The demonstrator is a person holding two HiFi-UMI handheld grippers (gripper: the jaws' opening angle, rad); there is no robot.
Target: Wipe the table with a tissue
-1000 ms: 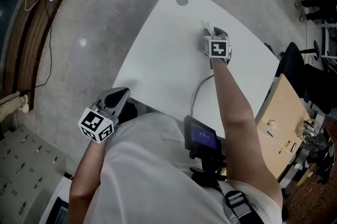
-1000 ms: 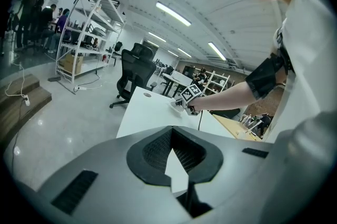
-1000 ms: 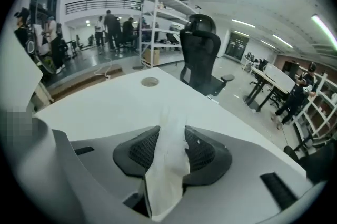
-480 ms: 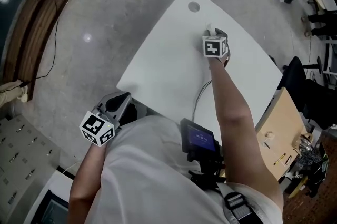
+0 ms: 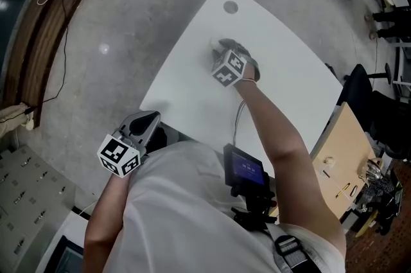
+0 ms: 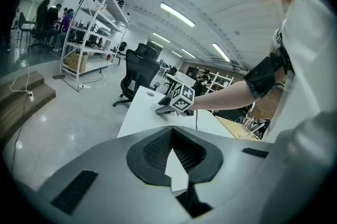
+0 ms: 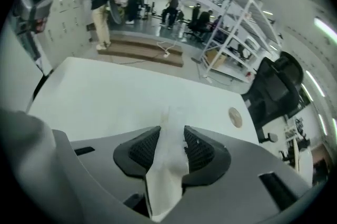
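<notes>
**Head view with both gripper views: wiping a table.** The right gripper [image 7: 171, 138] points steeply down at the white, curved-edged table top [image 5: 192, 98]. Its two dark ribbed pads stand partly apart and are clamped on a crumpled white paper tissue [image 7: 167, 165]. The tissue fills the gap between the pads. One bunched end hangs back toward the gripper's body and the other reaches past the tips toward the table surface directly in front of them. Whether the tissue presses on the table cannot be told, as that part is blurred. The black-and-white marker cube [image 5: 230, 68] sits on the back of this gripper, at the end of the person's bare right forearm [image 5: 276, 137].

Ahead of the right jaws and off to their right, a small round grey cable port [image 7: 235, 117] is set into the table. Beyond it stand a black office chair [image 7: 274, 91] and a white metal shelving rack [image 7: 231, 44].

The left gripper [image 5: 149, 116] is held off the table's near edge, well apart from the right gripper and touching nothing. Its pads stand almost together, and only a narrow white wedge shows between them. No thing can be made out in their hold. From the left jaws, the right gripper appears ahead, over the table.
</notes>
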